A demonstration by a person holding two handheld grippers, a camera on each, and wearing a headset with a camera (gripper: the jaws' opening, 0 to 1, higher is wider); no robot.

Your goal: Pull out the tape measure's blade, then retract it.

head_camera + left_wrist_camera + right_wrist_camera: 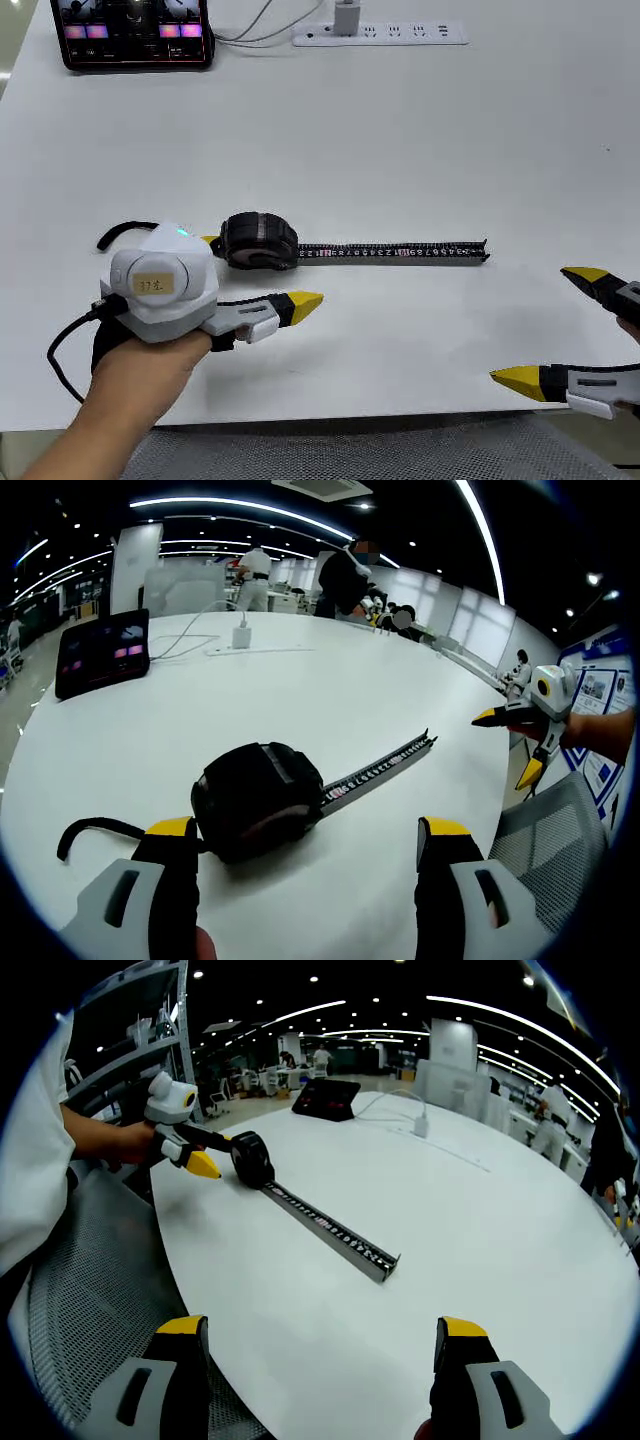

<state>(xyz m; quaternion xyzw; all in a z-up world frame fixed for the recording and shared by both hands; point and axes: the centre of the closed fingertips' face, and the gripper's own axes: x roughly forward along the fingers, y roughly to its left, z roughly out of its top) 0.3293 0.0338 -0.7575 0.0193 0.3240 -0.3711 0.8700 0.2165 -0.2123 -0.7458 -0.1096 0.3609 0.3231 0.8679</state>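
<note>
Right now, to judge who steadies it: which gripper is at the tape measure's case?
The left gripper: its open jaws flank the black case, while the right gripper hangs open, apart, past the blade's hook end.

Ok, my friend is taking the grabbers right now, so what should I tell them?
Left gripper: open, with a jaw on each side of the tape measure case.
Right gripper: open, holding nothing, off to the right past the blade's tip.
Blade: pulled out, lying flat on the table.
Done: the pull-out.
Left to do: retract the blade.
</note>
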